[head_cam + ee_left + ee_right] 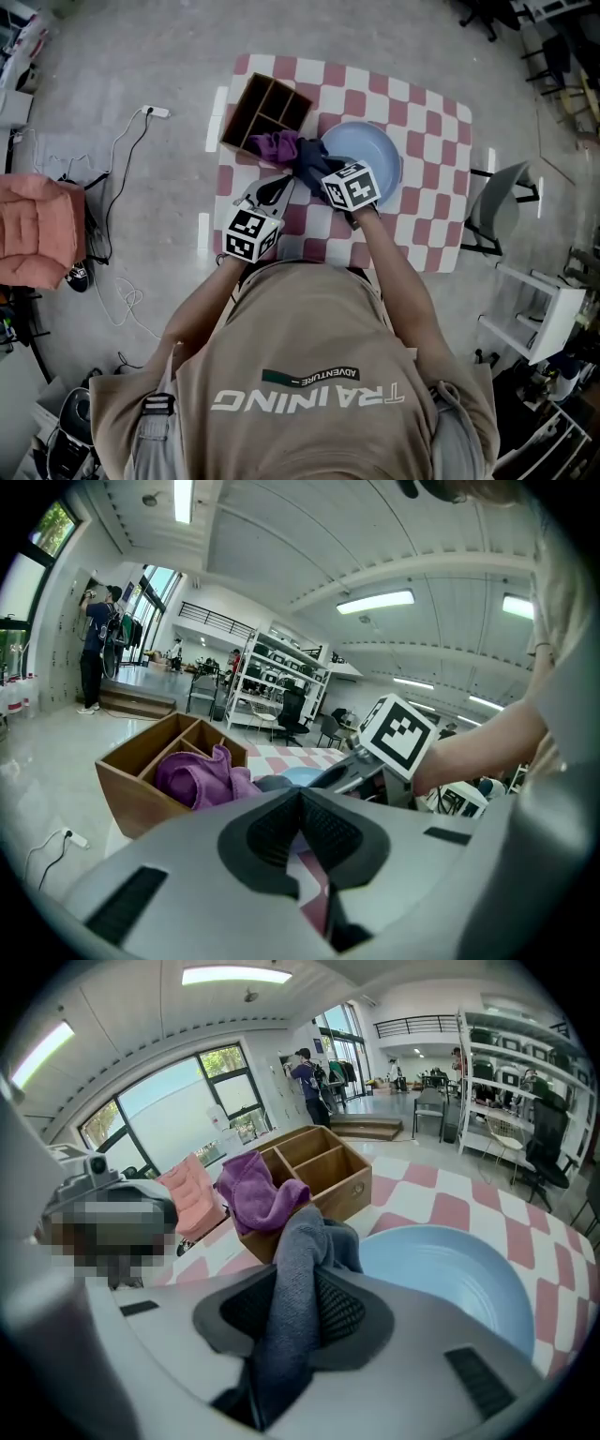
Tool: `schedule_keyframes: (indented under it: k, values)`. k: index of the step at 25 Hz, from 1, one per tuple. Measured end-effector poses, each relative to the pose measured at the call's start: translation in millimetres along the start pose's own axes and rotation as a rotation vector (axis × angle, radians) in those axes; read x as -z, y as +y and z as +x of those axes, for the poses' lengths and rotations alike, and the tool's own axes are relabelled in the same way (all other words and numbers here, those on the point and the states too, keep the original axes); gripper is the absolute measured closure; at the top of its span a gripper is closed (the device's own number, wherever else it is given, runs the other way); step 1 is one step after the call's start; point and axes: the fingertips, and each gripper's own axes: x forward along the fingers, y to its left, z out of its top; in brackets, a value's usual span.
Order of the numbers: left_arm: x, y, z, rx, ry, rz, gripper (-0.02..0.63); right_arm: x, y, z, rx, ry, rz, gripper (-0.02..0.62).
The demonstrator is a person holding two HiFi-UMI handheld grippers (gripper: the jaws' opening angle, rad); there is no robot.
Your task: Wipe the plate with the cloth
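Observation:
A pale blue plate [370, 150] [455, 1274] lies on the checked table [422, 225]. Over the plate's left rim, my right gripper [317, 174] [298, 1283] is shut on a dark grey cloth [304, 156] [302, 1237] that hangs bunched from its jaws. A purple cloth [273, 144] [251, 1190] [192, 772] drapes over the edge of a wooden divided box [266, 111] [328, 1168]. My left gripper [278, 188] [301, 797] hovers at the table's near left, its pads meeting with nothing between them. The left gripper view shows little of the plate [302, 776].
The box stands at the table's far left corner. A grey chair [504, 202] is just right of the table, a white stand [542, 317] nearer. A pink cushioned seat [36, 225] and a power cable [131, 141] are on the floor to the left.

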Motion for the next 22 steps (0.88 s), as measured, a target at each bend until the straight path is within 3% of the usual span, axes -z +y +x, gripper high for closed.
schedule_keyframes:
  k: [6,12,17,22]
  values:
    - [3,-15,13,0.001,0.014,0.024,0.594,-2,-1,-50,-0.010,-0.192,-0.057,0.474]
    - [0,-49,31,-0.025,0.007,0.036,0.594,18,-19,-123,0.035,-0.340,-0.096,0.474]
    - [0,-99,59,-0.025,-0.002,0.041,0.594,74,-59,-184,0.097,-0.406,-0.041,0.474]
    - [2,-152,89,0.002,0.002,0.055,0.594,167,-122,-231,0.177,-0.393,0.119,0.474]
